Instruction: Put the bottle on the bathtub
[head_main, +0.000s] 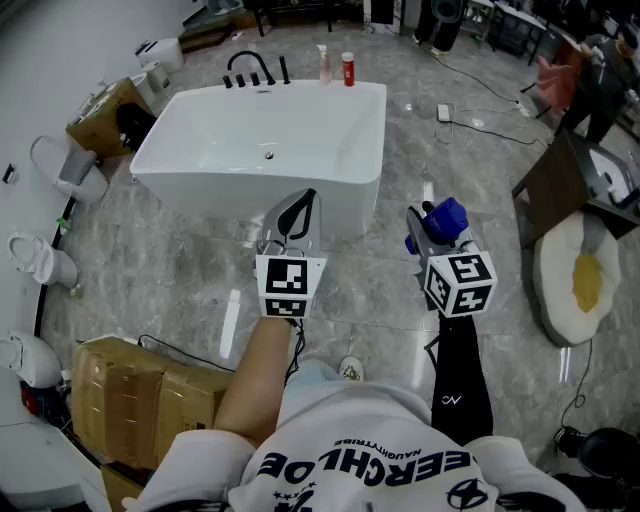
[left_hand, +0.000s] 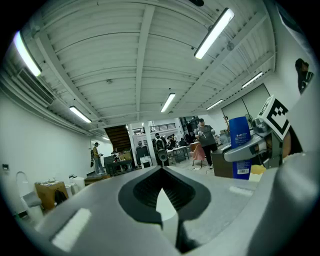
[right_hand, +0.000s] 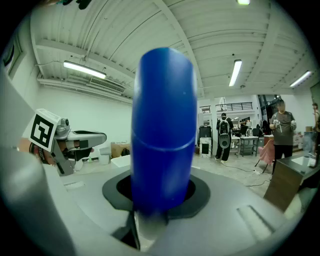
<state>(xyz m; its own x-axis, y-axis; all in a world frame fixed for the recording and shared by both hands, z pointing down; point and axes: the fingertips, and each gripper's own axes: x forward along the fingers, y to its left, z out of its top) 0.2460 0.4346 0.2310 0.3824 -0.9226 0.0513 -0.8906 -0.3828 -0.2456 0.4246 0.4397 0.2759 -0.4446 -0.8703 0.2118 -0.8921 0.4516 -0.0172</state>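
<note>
My right gripper (head_main: 428, 228) is shut on a blue bottle (head_main: 446, 216), held a little in front of the white bathtub's (head_main: 200, 165) near right corner. In the right gripper view the blue bottle (right_hand: 164, 130) stands upright between the jaws and fills the middle. My left gripper (head_main: 297, 218) hangs over the tub's near wall, shut with nothing in it; in the left gripper view its fingertips (left_hand: 161, 176) meet. The bottle (left_hand: 240, 146) in the right gripper (left_hand: 250, 150) shows at that view's right.
A black tap set (head_main: 252, 68), a pink bottle (head_main: 323, 64) and a red bottle (head_main: 347, 68) stand on the tub's far rim. Cardboard boxes (head_main: 130, 395) lie at the near left, a toilet (head_main: 40, 260) at the left, a dark panel (head_main: 560, 185) at the right. People stand far off.
</note>
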